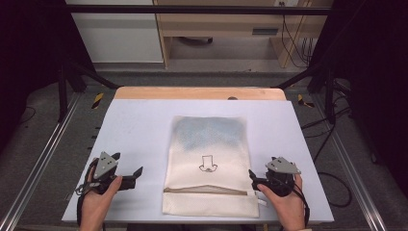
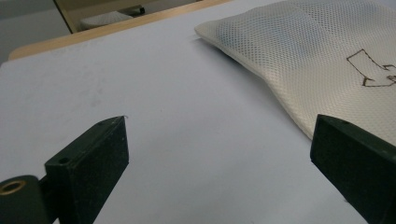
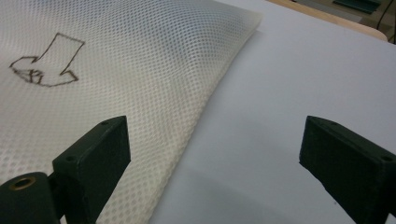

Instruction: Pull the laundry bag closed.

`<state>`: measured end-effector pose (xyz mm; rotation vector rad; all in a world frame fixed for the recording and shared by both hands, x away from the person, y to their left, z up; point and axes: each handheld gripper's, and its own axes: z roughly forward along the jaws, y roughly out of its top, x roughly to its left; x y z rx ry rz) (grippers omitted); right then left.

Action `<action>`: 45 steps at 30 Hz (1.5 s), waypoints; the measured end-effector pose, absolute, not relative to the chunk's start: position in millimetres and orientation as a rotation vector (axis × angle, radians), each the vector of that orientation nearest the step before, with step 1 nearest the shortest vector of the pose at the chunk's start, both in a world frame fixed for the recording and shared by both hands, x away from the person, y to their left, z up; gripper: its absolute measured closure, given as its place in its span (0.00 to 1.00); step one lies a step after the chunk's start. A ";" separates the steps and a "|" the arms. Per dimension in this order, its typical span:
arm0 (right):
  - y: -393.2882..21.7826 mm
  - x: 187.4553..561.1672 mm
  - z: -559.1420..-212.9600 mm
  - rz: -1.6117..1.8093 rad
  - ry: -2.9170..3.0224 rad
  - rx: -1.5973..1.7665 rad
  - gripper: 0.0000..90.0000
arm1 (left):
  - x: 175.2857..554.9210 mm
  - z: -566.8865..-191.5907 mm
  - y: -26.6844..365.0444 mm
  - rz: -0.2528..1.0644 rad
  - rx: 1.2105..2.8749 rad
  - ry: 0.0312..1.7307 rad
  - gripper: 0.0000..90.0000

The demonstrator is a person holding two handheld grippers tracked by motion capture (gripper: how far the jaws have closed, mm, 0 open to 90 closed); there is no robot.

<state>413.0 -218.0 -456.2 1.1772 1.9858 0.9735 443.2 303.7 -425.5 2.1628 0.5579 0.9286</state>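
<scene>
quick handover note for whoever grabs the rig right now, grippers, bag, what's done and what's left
Left gripper: jaws open, nothing between them, resting on the table left of the mesh bag, apart from it.
Right gripper: jaws open, empty, at the bag's right edge near its lower end.
The mesh bag lies flat in the middle of the table, zipper end toward the person, something bluish inside at the far end, drawn mark facing up.
Done: nothing visibly started; the bag is not gripped.
Left: probably take hold of the bag at both sides and work on the zipper.
</scene>
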 end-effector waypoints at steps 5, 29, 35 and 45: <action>-213.5 404.9 -454.2 0.972 2.025 1.146 0.18 | 442.8 -427.2 312.0 0.874 2.146 0.612 0.06; -127.2 400.9 -429.3 0.901 2.346 0.855 0.31 | 437.2 -433.2 317.1 0.879 2.092 0.714 0.06; -99.3 408.8 -422.8 0.882 2.443 0.775 0.29 | 437.6 -435.7 317.6 0.879 2.077 0.733 0.06; -61.9 415.7 -407.0 0.828 2.581 0.614 0.39 | 438.4 -436.3 319.2 0.894 2.108 0.723 0.06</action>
